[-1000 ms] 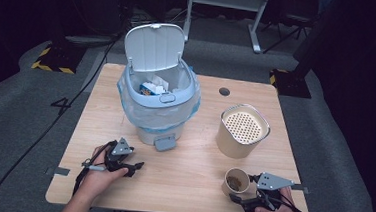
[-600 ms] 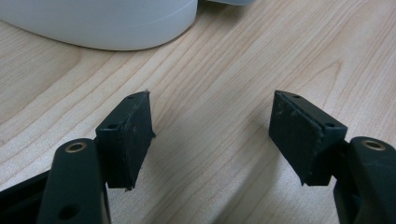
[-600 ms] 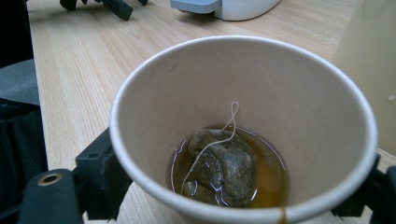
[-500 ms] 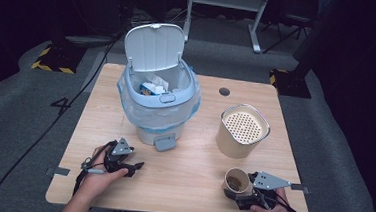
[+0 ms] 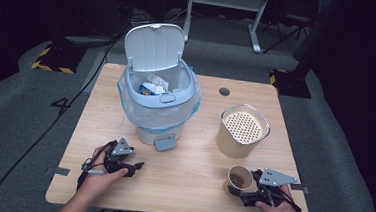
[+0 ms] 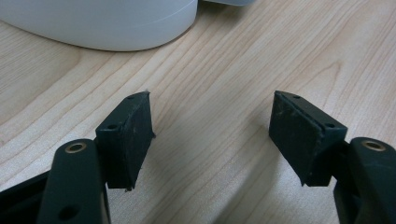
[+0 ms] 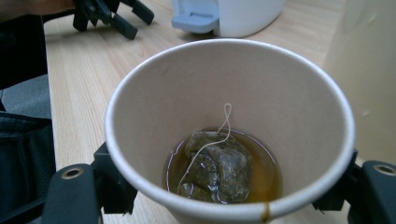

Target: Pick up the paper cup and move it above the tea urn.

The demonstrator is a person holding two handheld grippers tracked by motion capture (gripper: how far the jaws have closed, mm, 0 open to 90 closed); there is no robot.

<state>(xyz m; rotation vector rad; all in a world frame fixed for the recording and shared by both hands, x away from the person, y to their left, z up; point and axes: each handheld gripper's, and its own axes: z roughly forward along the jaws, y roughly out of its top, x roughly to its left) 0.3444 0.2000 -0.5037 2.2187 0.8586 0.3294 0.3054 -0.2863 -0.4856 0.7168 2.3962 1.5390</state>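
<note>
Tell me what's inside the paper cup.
The paper cup holds a wet tea bag with its string, lying in shallow brown liquid. The bag covers the bottom beneath it.

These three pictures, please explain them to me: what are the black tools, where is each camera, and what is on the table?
A person holds a hand tool with two black jaws in each hand. One camera looks down from above; one more rides on each tool.

On the wooden table stand a white bin with its lid up, a beige container with a perforated top, and a paper cup holding a wet tea bag in a little brown liquid.

The right gripper has just been closing, its jaws on either side of the cup. The left gripper is open and holds nothing.
</note>
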